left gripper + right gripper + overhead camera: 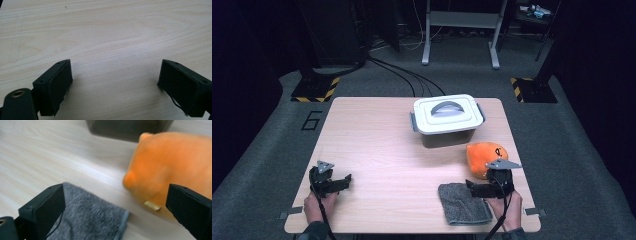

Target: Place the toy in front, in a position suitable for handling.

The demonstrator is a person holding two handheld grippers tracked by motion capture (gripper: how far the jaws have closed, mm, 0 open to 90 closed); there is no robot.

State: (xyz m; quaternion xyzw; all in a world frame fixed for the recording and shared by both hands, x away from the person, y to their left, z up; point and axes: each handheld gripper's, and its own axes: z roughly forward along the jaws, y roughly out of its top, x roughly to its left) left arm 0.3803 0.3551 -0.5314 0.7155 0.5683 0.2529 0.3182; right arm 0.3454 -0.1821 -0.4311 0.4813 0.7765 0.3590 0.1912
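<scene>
A folded grey cloth [463, 202] [87, 217] lies flat near the table's front right edge. An orange plush toy [486, 157] [172, 162] sits just behind it, with a small tag at its base. My right gripper [472, 186] [116, 195] hovers over the cloth's far edge, jaws wide open and nothing between them. In the right gripper view the cloth sits by the left jaw and the toy by the right jaw. My left gripper [346, 181] [115, 72] rests low at the front left over bare wood, open and empty.
A dark box with a white handled lid [447, 117] [127, 127] stands closed at the back centre-right of the wooden table [372, 145]. Beyond the table are floor cables and a metal frame.
</scene>
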